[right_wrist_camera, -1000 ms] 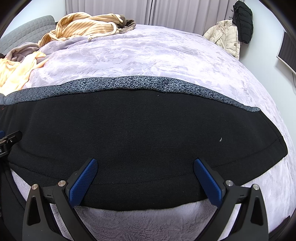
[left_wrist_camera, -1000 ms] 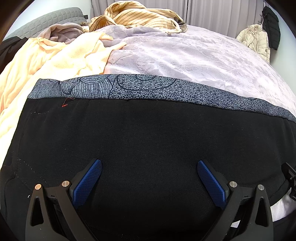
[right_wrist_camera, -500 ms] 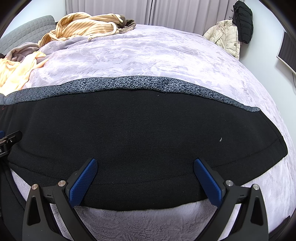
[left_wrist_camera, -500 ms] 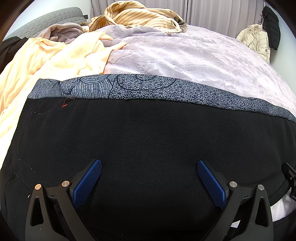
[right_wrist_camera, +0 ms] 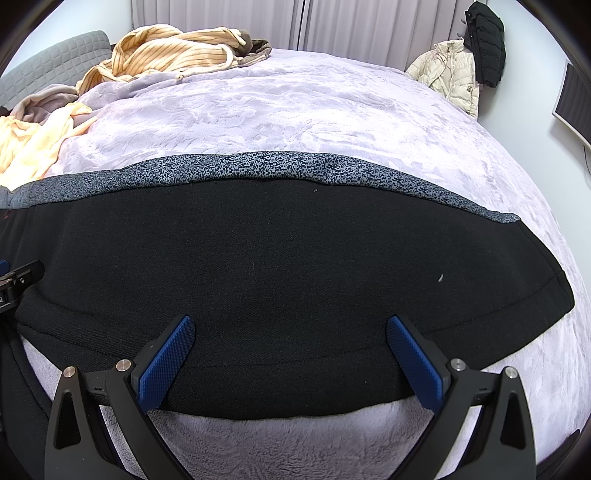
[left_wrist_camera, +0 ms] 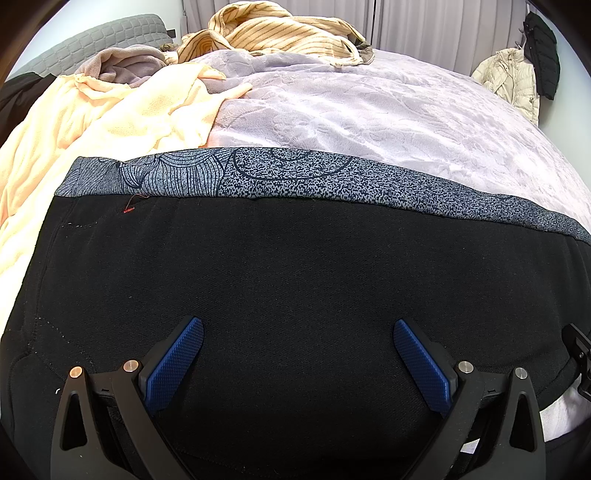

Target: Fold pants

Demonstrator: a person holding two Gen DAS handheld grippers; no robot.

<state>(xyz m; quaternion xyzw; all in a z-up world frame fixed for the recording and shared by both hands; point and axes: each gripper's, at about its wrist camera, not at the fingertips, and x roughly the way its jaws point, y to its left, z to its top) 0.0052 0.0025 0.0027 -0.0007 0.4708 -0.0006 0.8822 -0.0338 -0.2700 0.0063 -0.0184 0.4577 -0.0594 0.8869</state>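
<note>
Black pants [left_wrist_camera: 295, 280] with a grey patterned strip [left_wrist_camera: 288, 173] along their far edge lie flat across the bed. They also fill the middle of the right wrist view [right_wrist_camera: 280, 266]. My left gripper [left_wrist_camera: 298, 328] is open, its blue pads [left_wrist_camera: 173, 365] just above the black cloth, holding nothing. My right gripper [right_wrist_camera: 290, 325] is open over the pants' near edge, empty. The pants' right end [right_wrist_camera: 546, 280] lies on the bed cover. Part of the other gripper shows at each view's side edge.
A lilac fleece bed cover [right_wrist_camera: 295, 107] spreads beyond the pants. A peach blanket [left_wrist_camera: 92, 122] lies at the left. A striped yellow garment [left_wrist_camera: 280, 33] lies at the far end. Jackets [right_wrist_camera: 461, 66] hang at the far right wall.
</note>
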